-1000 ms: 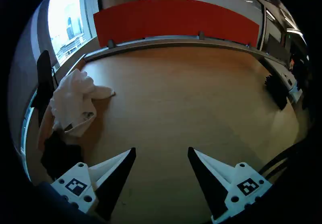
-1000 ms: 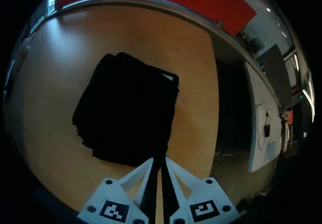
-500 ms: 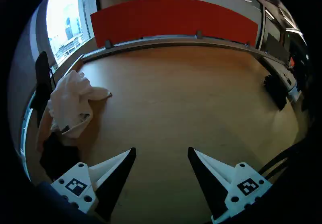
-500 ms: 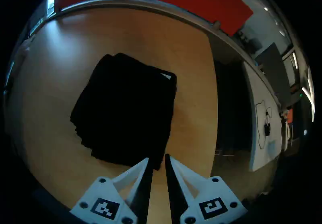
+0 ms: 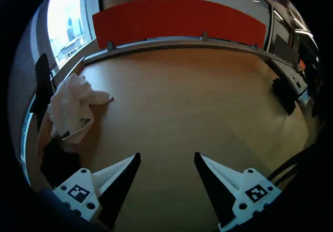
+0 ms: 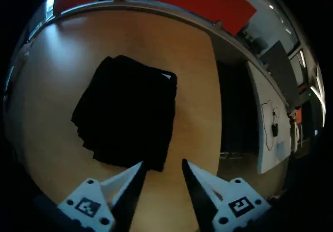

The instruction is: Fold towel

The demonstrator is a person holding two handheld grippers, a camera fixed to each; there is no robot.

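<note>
Just ahead of the right gripper point(image 6: 162, 163), whose fingers stand apart, the black towel point(image 6: 125, 119) lies folded on the table point(image 6: 195, 90), apparently finished. The left gripper point(image 5: 166, 153), likewise parted and empty, hovers with a crumpled white cloth point(image 5: 70, 107) to its left.

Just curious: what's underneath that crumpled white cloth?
The white cloth lies on the wooden table; something dark pokes out at its near edge. Anything beneath is covered.
</note>
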